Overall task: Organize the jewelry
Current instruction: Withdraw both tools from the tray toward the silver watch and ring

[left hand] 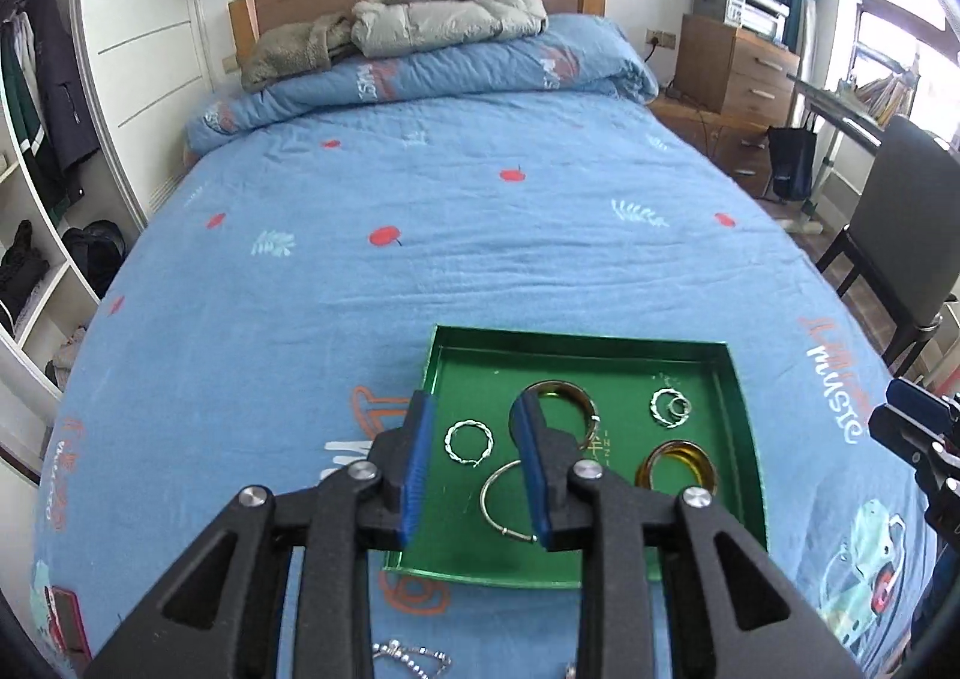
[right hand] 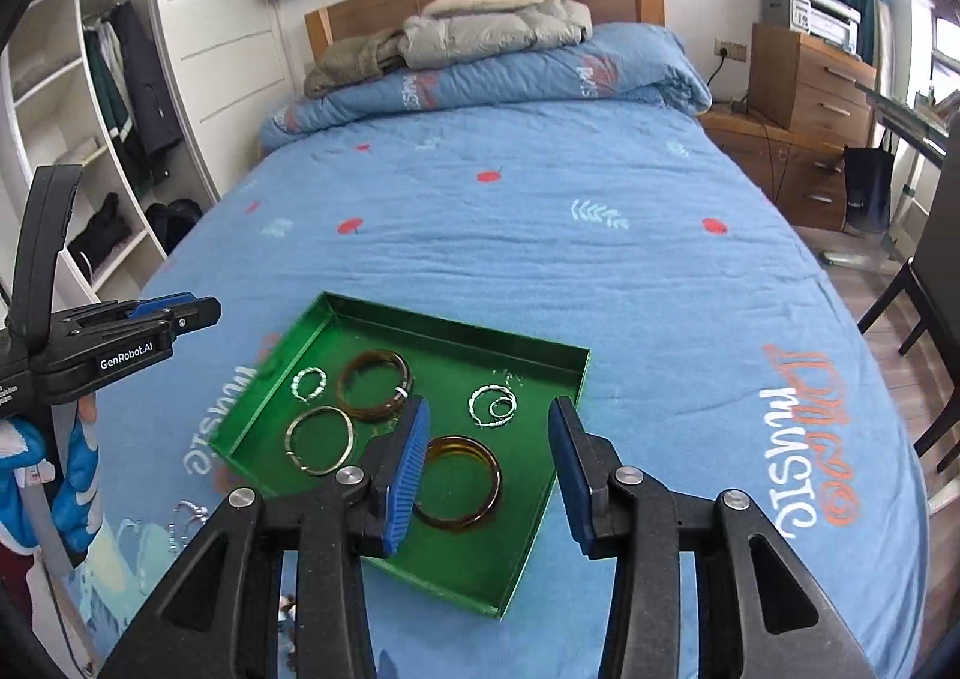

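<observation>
Bedroom setup, blue bed (right hand: 540, 259) with a green tray (right hand: 420, 340) on it. Mostly sorted, I'd say: left to right it holds a twisted ring (right hand: 309, 383), silver bangle (right hand: 319, 440), two amber bangles (right hand: 375, 384), more small rings (right hand: 492, 406). Bead chain (left hand: 414, 658) still lies outside it. Left tool (left hand: 474, 469) and right tool (right hand: 489, 469) both partly open, holding nothing.

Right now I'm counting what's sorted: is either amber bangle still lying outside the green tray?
No: both amber bangles lie inside the green tray, alongside the silver rings.

Blue bed (left hand: 420, 271) — green tray (left hand: 576, 346)
</observation>
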`<state>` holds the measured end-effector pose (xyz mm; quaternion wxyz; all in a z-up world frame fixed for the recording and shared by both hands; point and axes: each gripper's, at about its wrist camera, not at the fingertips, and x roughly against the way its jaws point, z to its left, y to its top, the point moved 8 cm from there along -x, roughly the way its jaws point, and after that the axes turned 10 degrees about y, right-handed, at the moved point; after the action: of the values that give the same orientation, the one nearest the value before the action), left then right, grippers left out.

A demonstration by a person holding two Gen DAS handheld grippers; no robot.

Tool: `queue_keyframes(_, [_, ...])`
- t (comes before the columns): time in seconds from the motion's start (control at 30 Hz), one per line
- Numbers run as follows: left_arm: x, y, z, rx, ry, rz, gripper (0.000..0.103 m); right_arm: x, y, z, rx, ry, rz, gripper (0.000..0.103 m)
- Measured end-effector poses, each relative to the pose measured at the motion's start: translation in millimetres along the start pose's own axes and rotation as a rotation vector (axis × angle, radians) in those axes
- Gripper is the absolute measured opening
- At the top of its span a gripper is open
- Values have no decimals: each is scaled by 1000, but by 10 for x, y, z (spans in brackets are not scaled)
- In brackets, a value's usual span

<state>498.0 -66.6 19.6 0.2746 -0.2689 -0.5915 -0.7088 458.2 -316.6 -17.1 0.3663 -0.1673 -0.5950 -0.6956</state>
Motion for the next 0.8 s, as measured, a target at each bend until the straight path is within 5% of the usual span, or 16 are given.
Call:
queue_keyframes(0.23, [1241,-241,488,11,79,-122,27,1317,-181,487,34,46,-146,51])
queue_keyframes(0.37, [1750,-536,715,25,98,-165,36,1857,-499,699,55,64,-193,51])
queue_keyframes(0.8, [2453,-1649,1160,88,114,-182,36,2624,-1445,947,40,57,-242,51])
